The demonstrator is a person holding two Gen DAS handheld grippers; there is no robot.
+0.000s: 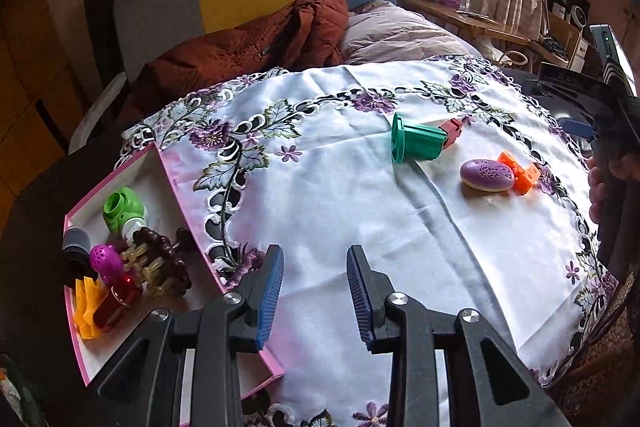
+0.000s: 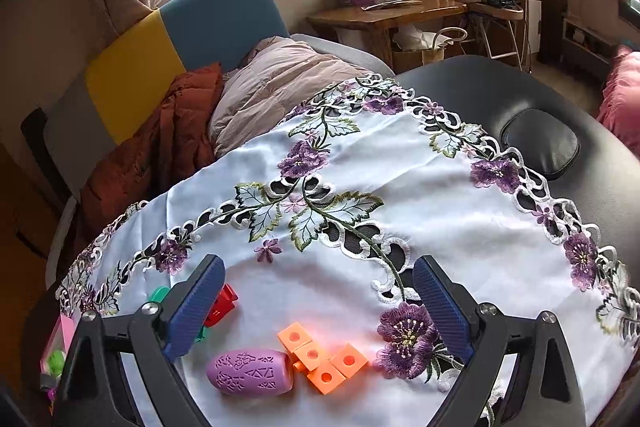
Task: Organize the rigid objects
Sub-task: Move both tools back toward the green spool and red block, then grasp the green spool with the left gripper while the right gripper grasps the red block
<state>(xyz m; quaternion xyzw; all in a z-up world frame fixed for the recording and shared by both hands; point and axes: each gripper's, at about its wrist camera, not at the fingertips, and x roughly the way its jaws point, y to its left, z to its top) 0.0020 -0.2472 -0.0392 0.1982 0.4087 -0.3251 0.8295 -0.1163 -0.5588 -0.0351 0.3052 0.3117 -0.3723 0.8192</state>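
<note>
Hovering over the cloth, the right gripper (image 2: 318, 311) holds its jaws wide apart and empty; the purple pod (image 2: 250, 372) lies just below them, long axis crosswise, beside the orange blocks (image 2: 322, 357). The left gripper (image 1: 316, 291), narrowly parted, empty, is farther off.

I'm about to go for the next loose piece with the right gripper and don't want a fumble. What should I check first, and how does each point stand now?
1. Right gripper open: ok, jaws wide with nothing between the pads.
2. Target in reach: ok, the purple oval piece and orange blocks lie just below the fingers.
3. Target free to lift alone: not ok, the purple piece touches the orange blocks.
4. Left gripper out of the way: ok, near the pink box, holding nothing.
5. Room in the box: ok, bare floor shows at its near end.
6. Green piece clear of the approach: cannot tell.
</note>
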